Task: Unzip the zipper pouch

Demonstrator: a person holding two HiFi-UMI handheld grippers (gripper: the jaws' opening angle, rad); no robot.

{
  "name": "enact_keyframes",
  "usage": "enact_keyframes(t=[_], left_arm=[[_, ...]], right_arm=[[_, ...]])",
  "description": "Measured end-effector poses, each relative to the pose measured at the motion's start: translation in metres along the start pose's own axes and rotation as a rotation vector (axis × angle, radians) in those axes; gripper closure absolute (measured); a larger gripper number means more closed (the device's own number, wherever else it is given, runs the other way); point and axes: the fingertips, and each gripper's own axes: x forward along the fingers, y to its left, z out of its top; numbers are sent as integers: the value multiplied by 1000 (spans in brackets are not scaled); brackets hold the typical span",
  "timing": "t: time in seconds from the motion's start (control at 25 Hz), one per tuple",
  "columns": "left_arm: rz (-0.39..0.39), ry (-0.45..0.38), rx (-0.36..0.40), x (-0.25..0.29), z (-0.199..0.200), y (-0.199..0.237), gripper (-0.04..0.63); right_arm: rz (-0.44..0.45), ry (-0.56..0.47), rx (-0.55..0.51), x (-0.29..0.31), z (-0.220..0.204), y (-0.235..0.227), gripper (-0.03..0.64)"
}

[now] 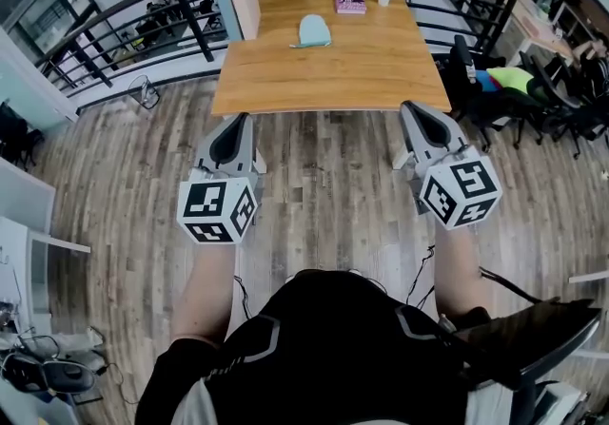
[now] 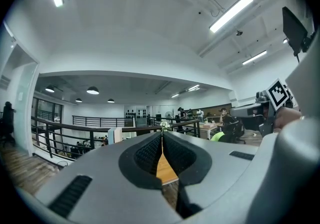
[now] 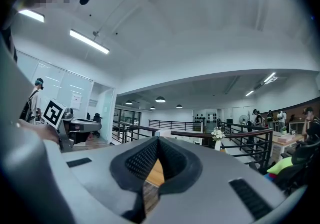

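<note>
Toward the far edge of the wooden table (image 1: pixel 333 81), near its middle, lies the pale blue zipper pouch (image 1: pixel 314 30) (a pink book (image 1: pixel 350 1) sits just beyond it). Short of the near edge, the left gripper (image 1: pixel 240 121) and right gripper (image 1: pixel 409 109) hover level, both clenched on nothing, well apart from the zipper pouch.

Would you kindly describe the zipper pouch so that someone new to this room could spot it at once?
Find the wooden table beside the dark railing. Toward its far end, between the upright panel at the left edge and the pink book, lies the zipper pouch. It is the only pale blue, soft, rounded thing there, lying flat.
</note>
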Motion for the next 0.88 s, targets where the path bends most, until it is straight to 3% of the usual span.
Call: enact_keyframes(t=[0.16,0.28,0.44,0.56,0.72,0.88], left_arm=[[-4,-4,-18,-4,2,0,565],[6,-9,-7,-5,2,-1,559],[-15,-4,-9,-4,0,-7,421],[-18,-17,-25,-4,1,-11,410],[-20,-21,-28,-1,1,-17,316],[-25,-19,-43,6,-2,-23,316]], right_arm=[[9,-9,-1,-1,2,1,599],[25,0,2,0,-2,2,540],[41,9,2,-1,-4,1,441],[41,19,5,-3,-6,-4,385],[38,9,16,-7,-8,-13,310],[30,19,18,-9,-15,-22,261]])
